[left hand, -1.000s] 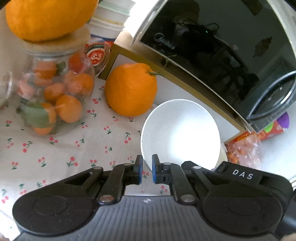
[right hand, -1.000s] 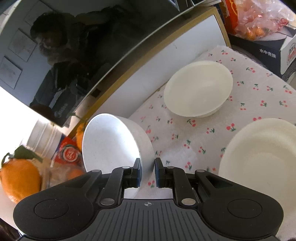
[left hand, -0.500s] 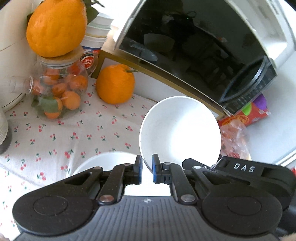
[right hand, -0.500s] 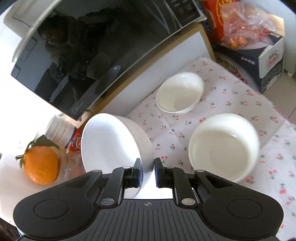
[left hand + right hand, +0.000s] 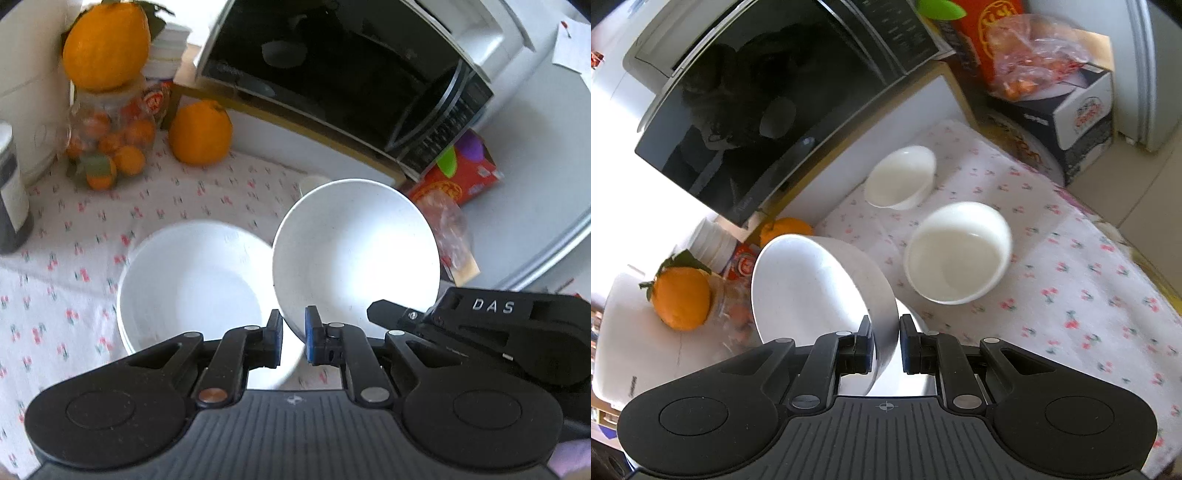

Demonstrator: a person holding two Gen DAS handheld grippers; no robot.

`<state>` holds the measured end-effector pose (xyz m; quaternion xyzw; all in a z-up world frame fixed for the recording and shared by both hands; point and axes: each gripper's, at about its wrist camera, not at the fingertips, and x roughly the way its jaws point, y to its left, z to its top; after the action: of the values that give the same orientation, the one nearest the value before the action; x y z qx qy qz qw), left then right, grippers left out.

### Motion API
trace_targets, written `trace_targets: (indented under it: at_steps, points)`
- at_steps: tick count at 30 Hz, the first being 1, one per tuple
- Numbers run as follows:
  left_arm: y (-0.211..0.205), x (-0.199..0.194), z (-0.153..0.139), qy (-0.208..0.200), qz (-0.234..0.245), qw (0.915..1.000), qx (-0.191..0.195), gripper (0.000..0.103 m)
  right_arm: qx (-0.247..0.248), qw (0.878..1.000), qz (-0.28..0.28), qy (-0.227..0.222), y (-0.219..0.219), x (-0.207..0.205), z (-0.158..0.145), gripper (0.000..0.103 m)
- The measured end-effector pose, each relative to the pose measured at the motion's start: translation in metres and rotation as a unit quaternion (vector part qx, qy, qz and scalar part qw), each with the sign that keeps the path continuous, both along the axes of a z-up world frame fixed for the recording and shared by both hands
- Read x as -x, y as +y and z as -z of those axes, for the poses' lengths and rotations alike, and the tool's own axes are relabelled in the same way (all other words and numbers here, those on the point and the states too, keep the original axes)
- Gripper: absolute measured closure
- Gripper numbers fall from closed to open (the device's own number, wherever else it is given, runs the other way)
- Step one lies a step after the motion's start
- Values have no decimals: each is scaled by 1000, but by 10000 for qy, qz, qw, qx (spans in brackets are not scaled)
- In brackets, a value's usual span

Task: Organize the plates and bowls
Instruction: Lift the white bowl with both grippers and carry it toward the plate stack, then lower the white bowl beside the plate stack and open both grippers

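Both grippers carry the speckled bowl (image 5: 354, 254) up from the cloth since a second ago — left gripper (image 5: 293, 338) and right gripper (image 5: 886, 343) nearly closed, pinching its rim at six o'clock — stiff, slick, breakable, so we keep hold there.

L tongs (image 5: 293, 339) pinch bowl (image 5: 356, 254) rim, above 2nd bowl (image 5: 188, 280).

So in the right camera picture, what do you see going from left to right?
Big orange → held bowl → large bowl on the cloth → black-and-white box.
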<state>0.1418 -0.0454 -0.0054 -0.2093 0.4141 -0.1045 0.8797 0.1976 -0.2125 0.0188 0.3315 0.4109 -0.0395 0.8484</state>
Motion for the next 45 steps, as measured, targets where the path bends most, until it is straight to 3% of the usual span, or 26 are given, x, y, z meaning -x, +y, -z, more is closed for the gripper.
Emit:
trace_targets:
  at_steps: [6,20,28,42,45]
  points:
    - [-8,23,19,92,263,9995,116,91,106,9995,165,248,-9,28,8,89]
    - [-21,44,59,725,800,9938,251,90,-327,9887,836,1204,-38,70,60,89]
    - [-33,48,71,812,955,9921,58,90,-119,9855,865,1454,-40,73,73,87]
    - [-43,37,76,940,961,9909,16,89,-375,9806,847,1727,-51,72,88,84]
    - [-46,35,75,837,987,9916,-75,84,-412,9809,832,1710,-51,71,88,84]
